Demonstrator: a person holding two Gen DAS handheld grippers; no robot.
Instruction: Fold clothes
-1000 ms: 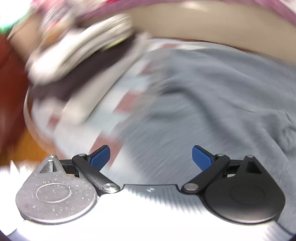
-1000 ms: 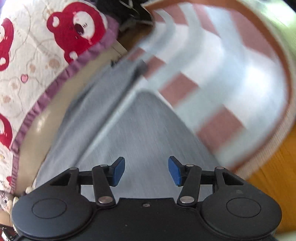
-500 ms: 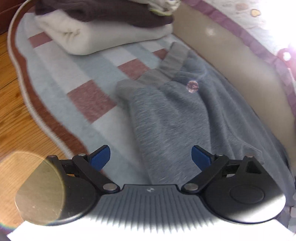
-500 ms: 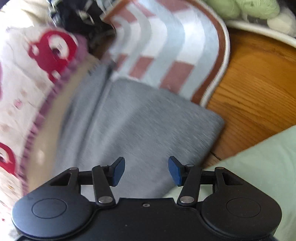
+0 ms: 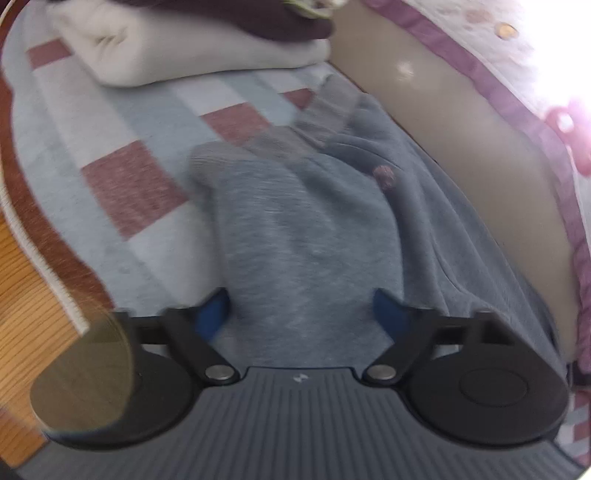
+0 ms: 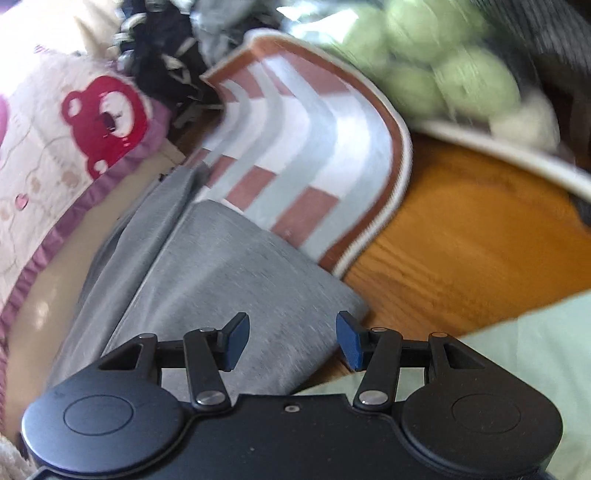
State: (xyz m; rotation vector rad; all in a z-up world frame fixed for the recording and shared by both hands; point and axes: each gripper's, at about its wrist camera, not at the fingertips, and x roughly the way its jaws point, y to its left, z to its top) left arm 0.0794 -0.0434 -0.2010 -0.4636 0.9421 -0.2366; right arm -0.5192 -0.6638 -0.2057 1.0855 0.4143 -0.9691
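Note:
A grey sweatshirt [image 5: 314,229] lies on a checked rug [image 5: 122,184], its ribbed collar end [image 5: 325,107] toward the far side and a small pink patch [image 5: 384,175] on it. My left gripper [image 5: 301,314] hovers open just above the grey fabric, holding nothing. In the right wrist view the same grey garment [image 6: 229,273] shows a folded corner near the rug's brown-edged border [image 6: 395,173]. My right gripper [image 6: 291,338] is open over that corner, empty.
A stack of folded clothes, cream [image 5: 192,59] under dark brown [image 5: 280,22], sits on the rug's far end. A bed side with bear-print quilt [image 6: 74,140] runs alongside. Wooden floor [image 6: 480,240], green cushions [image 6: 443,66] and a pale green cloth [image 6: 535,350] lie right.
Both cameras have swung and steadied. The left gripper has moved closer over the grey sweatshirt; the right view has turned toward the garment's corner and the floor. Both grippers stayed open.

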